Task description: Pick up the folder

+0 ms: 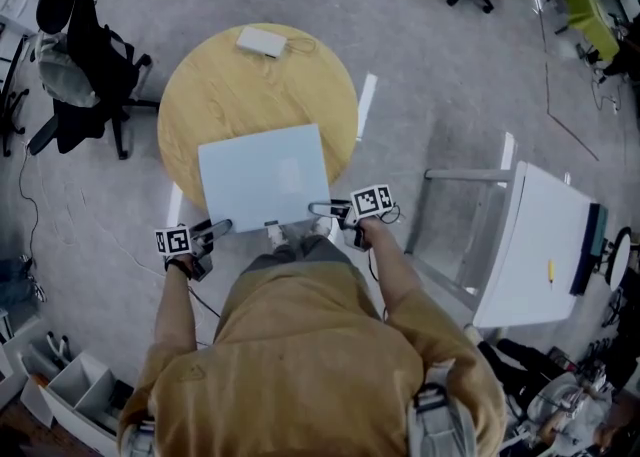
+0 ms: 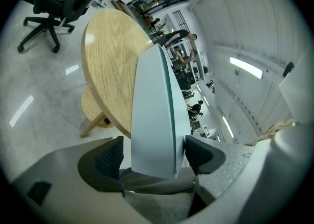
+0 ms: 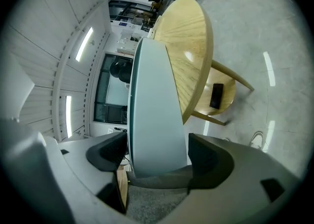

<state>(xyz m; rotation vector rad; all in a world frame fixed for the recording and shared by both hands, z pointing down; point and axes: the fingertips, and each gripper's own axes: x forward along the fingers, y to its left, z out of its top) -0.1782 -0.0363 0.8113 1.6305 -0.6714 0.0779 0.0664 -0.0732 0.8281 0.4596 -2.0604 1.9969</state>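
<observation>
A light blue folder [image 1: 265, 177] lies flat on the round wooden table [image 1: 250, 85], with its near edge overhanging towards me. My left gripper [image 1: 222, 228] straddles the near left corner, and my right gripper [image 1: 318, 211] straddles the near right corner. In the left gripper view the folder [image 2: 152, 120] sits deep between the jaws, against the right pad [image 2: 203, 154] with a narrow gap at the other. In the right gripper view the folder [image 3: 154, 115] touches the left pad [image 3: 110, 152], with a slim gap at the other. Both grippers stand open around it.
A small white device [image 1: 262, 42] with a cable lies at the table's far side. A black office chair [image 1: 85, 65] stands to the left. A white desk [image 1: 540, 245] stands at the right, and white bins [image 1: 70, 390] at the lower left. A dark block [image 3: 216, 95] rests on the table's lower shelf.
</observation>
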